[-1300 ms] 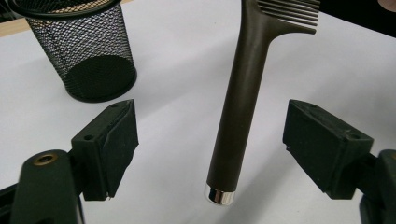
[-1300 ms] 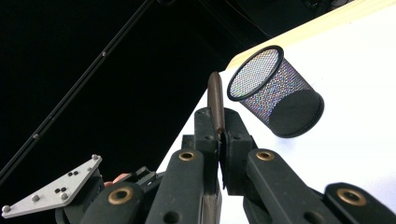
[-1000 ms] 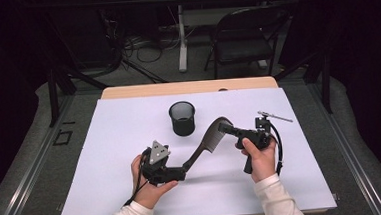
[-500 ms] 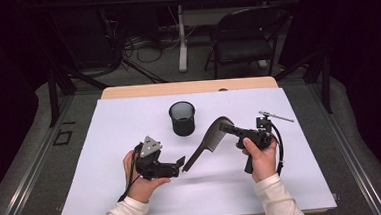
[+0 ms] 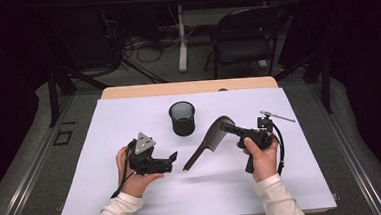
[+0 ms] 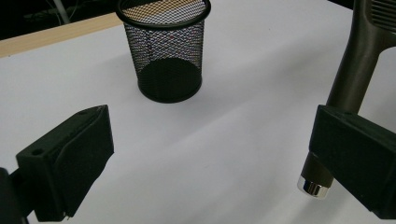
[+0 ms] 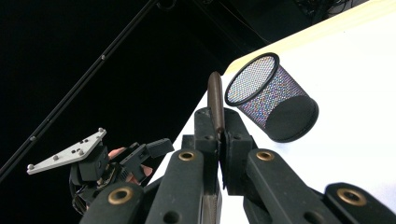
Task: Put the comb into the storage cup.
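A white sheet covers the desk. A round black wire-mesh cup stands mid-desk. The right hand-held gripper clamps a dark, matte comb above the sheet, its handle capped in chrome. The left hand-held gripper gapes, having just been opening, the handle tip by one jaw.

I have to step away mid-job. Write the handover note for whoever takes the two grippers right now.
Left gripper: jaws have just opened and hold nothing; the comb's handle end sits by one jaw in the left gripper view, apparently let go.
Right gripper: shut on the comb at its toothed end, holding it above the table with the handle slanting down toward the left gripper.
Mesh cup: upright, empty, beyond both grippers at mid-table.
Done: the comb is in the right gripper alone.
Left: likely carry the comb over the cup, lower it in and release; nothing is in the cup yet.
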A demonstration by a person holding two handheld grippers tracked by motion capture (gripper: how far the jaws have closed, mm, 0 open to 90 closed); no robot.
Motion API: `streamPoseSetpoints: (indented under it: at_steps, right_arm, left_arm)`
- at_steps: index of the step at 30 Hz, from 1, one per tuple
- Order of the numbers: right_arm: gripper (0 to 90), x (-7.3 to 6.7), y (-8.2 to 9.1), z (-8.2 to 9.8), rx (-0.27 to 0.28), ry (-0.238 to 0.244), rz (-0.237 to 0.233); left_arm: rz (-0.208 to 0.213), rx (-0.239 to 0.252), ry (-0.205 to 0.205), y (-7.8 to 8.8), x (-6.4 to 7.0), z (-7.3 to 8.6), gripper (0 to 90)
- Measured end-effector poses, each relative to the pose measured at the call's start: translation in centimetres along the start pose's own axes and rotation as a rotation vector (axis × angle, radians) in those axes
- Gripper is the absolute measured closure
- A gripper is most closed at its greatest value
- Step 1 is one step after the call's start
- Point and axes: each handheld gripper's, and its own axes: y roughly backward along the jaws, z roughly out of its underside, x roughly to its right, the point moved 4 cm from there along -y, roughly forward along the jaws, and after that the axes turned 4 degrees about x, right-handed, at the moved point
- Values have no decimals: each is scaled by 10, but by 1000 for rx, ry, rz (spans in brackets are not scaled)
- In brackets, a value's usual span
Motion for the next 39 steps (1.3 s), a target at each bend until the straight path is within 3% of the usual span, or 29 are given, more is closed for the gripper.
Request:
streamPoseSetpoints:
  at_steps: [16,25,35,39]
  right_arm:
    - [874,0,6,-5,35,5,6]
    - [875,0,9,-7,58,38,21]
    - [875,-4,12,-10,120,72,32]
    - [875,-5,10,-12,109,94,46]
  left_arm:
    - [-27,7,34,5,-19,-3,0]
    - [-40,13,41,8,-25,-4,0]
    - [-45,16,46,10,-28,-4,0]
    - [-38,12,47,10,-29,-3,0]
